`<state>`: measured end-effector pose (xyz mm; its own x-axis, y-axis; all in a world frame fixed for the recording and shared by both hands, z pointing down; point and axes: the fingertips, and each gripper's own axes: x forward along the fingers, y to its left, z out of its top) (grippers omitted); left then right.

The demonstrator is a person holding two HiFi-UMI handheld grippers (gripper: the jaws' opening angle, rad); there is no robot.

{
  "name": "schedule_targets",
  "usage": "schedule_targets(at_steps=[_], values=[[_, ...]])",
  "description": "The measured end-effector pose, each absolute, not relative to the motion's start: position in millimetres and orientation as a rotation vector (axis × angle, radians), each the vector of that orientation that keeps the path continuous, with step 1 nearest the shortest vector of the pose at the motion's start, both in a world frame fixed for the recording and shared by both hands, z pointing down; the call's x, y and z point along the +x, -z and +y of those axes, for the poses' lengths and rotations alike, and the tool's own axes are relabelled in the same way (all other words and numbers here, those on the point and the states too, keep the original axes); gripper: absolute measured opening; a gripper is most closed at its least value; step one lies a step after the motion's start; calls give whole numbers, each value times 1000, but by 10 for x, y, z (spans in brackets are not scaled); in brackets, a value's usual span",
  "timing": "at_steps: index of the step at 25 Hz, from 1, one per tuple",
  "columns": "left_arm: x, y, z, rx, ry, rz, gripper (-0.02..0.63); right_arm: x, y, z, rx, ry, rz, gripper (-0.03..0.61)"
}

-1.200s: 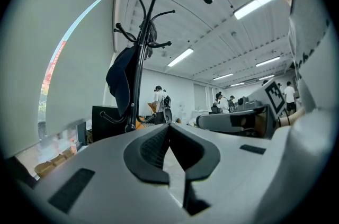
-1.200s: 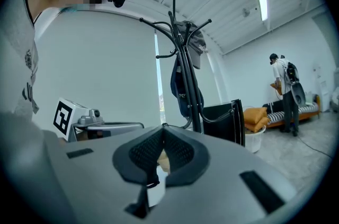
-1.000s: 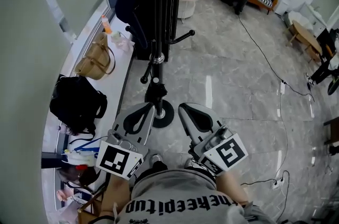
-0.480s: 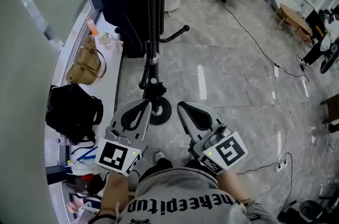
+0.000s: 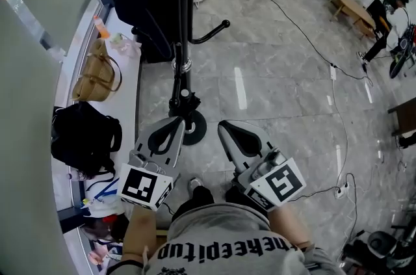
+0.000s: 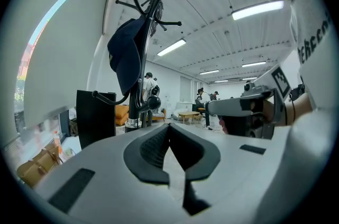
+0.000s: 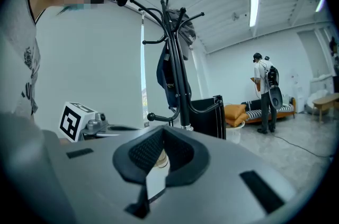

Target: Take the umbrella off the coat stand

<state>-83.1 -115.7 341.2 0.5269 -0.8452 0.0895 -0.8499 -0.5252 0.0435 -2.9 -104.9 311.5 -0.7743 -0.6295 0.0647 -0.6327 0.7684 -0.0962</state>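
Note:
A black coat stand rises from its round base on the marble floor just ahead of me. A dark blue folded thing, seemingly the umbrella, hangs from the stand's upper hooks; the right gripper view also shows this umbrella. A lower hook with a ball end sticks out to the right. My left gripper is level and shut, close in front of the base, with nothing between its fingers. My right gripper is beside it, also shut and holding nothing. Both are well short of the umbrella.
A tan bag and a black bag lie on the window ledge at left. A black panel stands behind the stand. A cable runs across the floor at right. People, a sofa with orange cushions and a low table are far off.
The head view has shifted, so the coat stand and the hanging dark thing sit further up and left. Both grippers have sunk slightly and stay shut.

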Motion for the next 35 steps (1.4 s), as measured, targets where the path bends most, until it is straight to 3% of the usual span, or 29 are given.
schedule_targets(at_steps=[32, 35], values=[[-1069, -4126, -1641, 2596, -210, -1494, 18, -101, -3296, -1109, 1117, -203, -2842, 11], [-1040, -4179, -1680, 2594, -213, -1466, 50, -74, -3297, -1099, 1126, -201, -2835, 11]])
